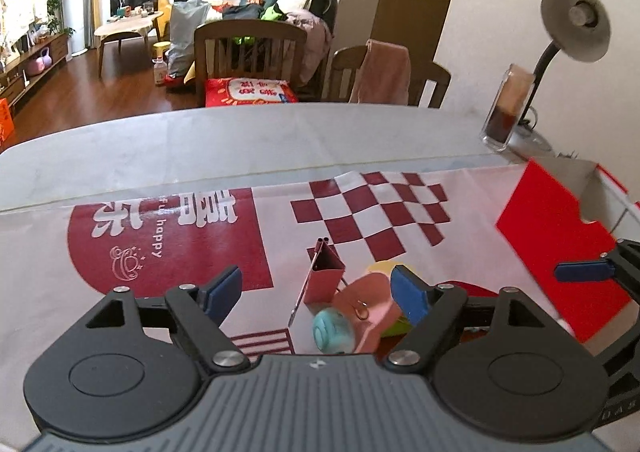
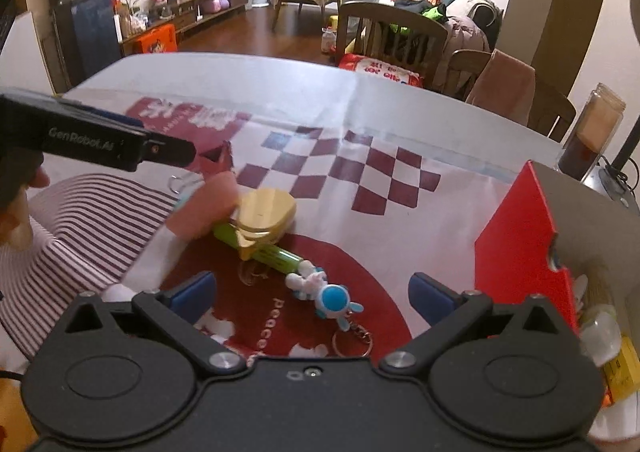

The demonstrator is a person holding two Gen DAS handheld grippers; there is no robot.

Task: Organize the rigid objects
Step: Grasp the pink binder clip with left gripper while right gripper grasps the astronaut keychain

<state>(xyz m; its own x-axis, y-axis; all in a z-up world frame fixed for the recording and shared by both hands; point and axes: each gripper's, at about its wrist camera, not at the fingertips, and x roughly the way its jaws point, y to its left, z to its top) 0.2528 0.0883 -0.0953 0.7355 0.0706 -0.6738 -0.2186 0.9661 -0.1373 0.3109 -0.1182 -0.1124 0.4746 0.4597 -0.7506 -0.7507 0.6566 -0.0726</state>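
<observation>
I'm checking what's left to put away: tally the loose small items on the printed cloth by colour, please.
Pink: 2, a pink box and a pink toy
Yellow: 1, a yellow case
Green: 1, a green tube
Blue and white: 1, a rabbit keychain
Total: 5

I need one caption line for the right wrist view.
Open right gripper above a rabbit keychain, beside the red box.

Both grippers point downward, side by side: left gripper (image 1: 316, 294) jaws apart, right gripper (image 2: 312, 298) jaws wide too.
</observation>
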